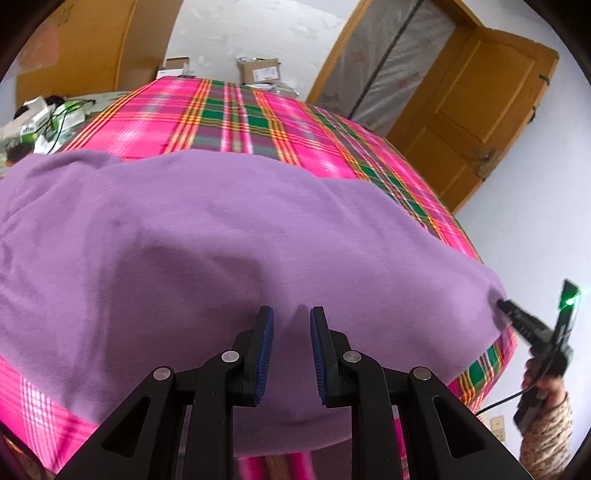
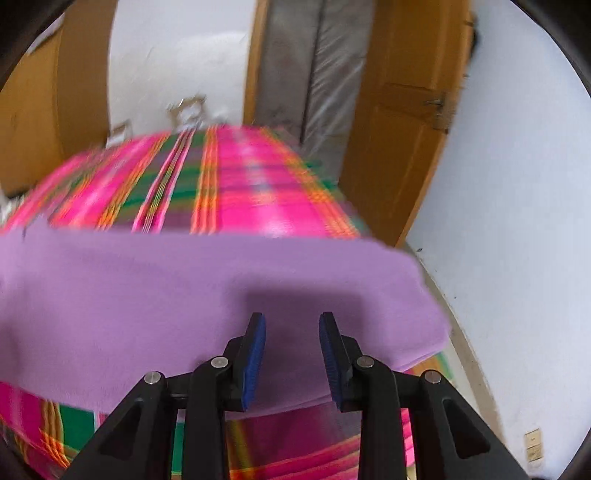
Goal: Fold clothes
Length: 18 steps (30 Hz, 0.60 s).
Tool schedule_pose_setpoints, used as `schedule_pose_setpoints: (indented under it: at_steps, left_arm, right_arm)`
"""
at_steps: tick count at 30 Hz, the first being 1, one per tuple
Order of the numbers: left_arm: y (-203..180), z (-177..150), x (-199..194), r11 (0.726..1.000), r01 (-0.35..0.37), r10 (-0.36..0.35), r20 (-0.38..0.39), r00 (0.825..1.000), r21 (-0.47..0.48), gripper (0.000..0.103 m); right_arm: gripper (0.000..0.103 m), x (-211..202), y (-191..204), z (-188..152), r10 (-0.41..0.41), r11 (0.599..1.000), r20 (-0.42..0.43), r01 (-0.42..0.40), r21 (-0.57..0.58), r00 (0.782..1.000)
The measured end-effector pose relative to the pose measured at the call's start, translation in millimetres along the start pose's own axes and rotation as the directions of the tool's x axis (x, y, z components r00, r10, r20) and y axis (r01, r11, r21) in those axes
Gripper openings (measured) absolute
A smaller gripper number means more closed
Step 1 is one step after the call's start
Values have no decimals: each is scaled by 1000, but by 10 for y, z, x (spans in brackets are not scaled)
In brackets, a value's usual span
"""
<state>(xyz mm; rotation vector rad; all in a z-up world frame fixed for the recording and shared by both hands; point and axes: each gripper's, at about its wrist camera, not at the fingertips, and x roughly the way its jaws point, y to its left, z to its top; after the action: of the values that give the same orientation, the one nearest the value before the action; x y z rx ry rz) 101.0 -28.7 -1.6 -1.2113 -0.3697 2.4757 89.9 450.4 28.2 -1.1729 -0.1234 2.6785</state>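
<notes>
Pink, green and orange plaid cloth (image 1: 236, 114) over a wide flat surface, bed or counter unclear. Purple garment (image 1: 221, 236) spread across the near part, reaching the right-hand edge. Behind: white wall (image 1: 236, 33), cardboard boxes (image 1: 258, 70), an open wooden door (image 1: 476, 107), plastic sheeting (image 1: 391, 59) in the doorway. Boxes and cables (image 1: 40, 122) cluttered at far left. Left tongs (image 1: 291, 354) parted over the purple fabric, a small pucker rising between the 2 blue pads, grip uncertain. Right tongs (image 2: 291, 360) spread above the garment's right portion, nothing pinched; seen from the left wrist, tip at the garment's corner, a hand (image 1: 543, 380) in a patterned sleeve behind.
</notes>
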Motion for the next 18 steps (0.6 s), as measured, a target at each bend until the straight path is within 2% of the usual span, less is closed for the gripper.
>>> schedule_pose_setpoints:
  at_steps: [3, 5, 9, 11, 16, 18]
  left_arm:
    - [105, -9, -94, 1000, -26, 26, 18, 999, -9, 21]
    - [175, 5, -136, 999, -44, 44, 28, 999, -23, 21]
    - [326, 40, -180, 997, -56, 58, 39, 998, -49, 21]
    - [405, 42, -194, 996, -58, 61, 39, 997, -65, 21]
    - [563, 53, -310, 992, -94, 99, 67, 993, -81, 21]
    - [663, 87, -340, 988, -116, 124, 79, 989, -100, 21]
  right_arm:
    - [30, -80, 70, 2, -13, 999, 4, 13, 49, 1000]
    - [30, -240, 171, -12, 35, 997, 50, -38, 63, 998]
    - [31, -331, 552, -47, 135, 990, 73, -131, -56, 988]
    - [31, -232, 704, -120, 139, 986, 34, -135, -101, 990]
    - [31, -254, 722, -129, 134, 989, 29, -132, -62, 991]
    - [31, -359, 848, -111, 175, 981, 61, -169, -95, 983]
